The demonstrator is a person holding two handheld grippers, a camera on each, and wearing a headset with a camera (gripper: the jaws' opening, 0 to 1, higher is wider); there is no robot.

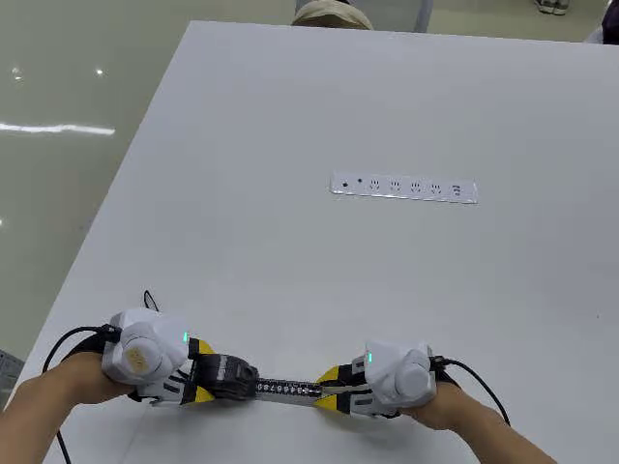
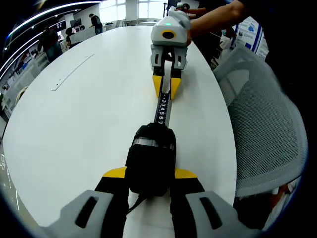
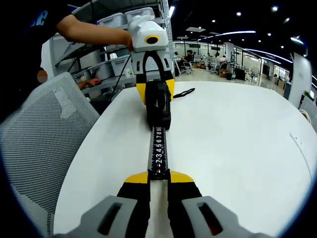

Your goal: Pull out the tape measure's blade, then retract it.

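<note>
The left gripper (image 1: 205, 372), at the lower left of the head view, has its yellow-tipped jaws closed part-way around the black tape measure case (image 1: 230, 376), one jaw pressed to each side of it. In the left gripper view the case sits at the lower centre, between the two jaw tips. The right gripper (image 1: 329, 390), at the lower centre-right of the head view, has its jaws pinched nearly together on the free end of the blade (image 1: 288, 389). In the right gripper view the end lies between the yellow tips at the bottom centre. The dark blade with white numerals is drawn out in a short straight run between the two grippers, low over the white table (image 1: 387, 116). The grippers face each other along it. A white power strip (image 1: 403, 187) lies well apart, right of centre in the head view. A thin black cable (image 3: 184, 92) rests on the table just right of the case in the right gripper view, and a grey mesh chair (image 3: 54, 129) stands at that view's left.
</note>
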